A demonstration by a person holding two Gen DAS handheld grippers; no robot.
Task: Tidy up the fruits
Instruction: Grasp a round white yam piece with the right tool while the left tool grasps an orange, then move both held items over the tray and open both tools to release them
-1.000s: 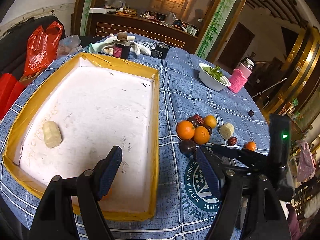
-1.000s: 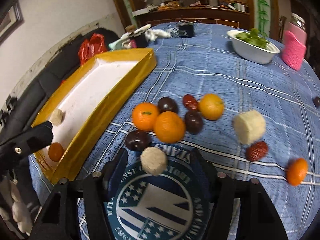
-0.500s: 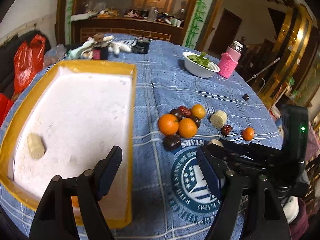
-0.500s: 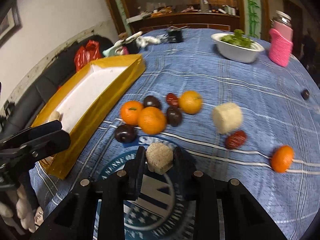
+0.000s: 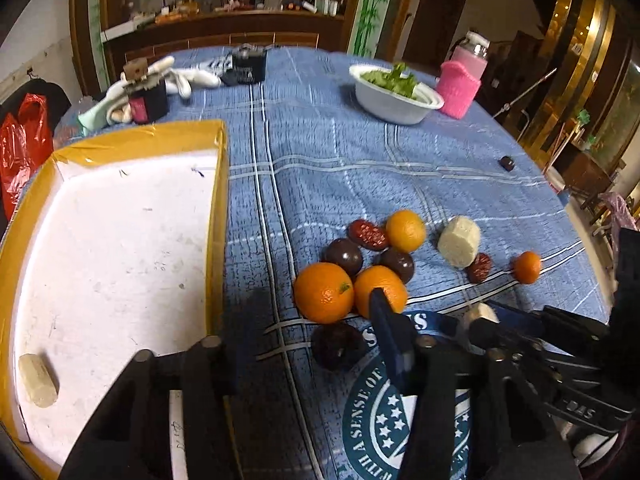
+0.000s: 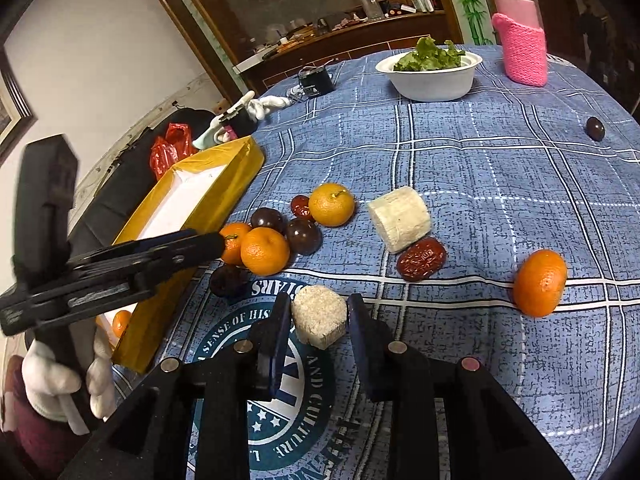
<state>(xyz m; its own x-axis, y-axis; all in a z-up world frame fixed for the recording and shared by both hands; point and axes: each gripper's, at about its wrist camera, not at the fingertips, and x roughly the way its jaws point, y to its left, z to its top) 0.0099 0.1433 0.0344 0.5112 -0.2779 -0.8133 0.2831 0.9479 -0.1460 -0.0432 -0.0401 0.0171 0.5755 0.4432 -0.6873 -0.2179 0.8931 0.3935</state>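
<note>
On the blue checked tablecloth, beside the yellow-rimmed tray, your right gripper has clenched on a pale cut fruit chunk; a second ago that chunk sat loose between spread jaws, and now both pads press its sides. Your left gripper has swung away from over the tray toward the fruit pile, and its jaws are closing with a dark plum between them, the pads not yet visibly touching it. One left finger crosses in front of an orange and its neighbour.

The tray holds one pale chunk near its close corner and, seen from the right wrist, a small orange. Most fruit is yet to be sorted: plums, red dates, a larger pale chunk and a lone orange lie out on the cloth. Judging by this, the right hand's piece is ready to carry to the tray, while the left is about to take the next.
</note>
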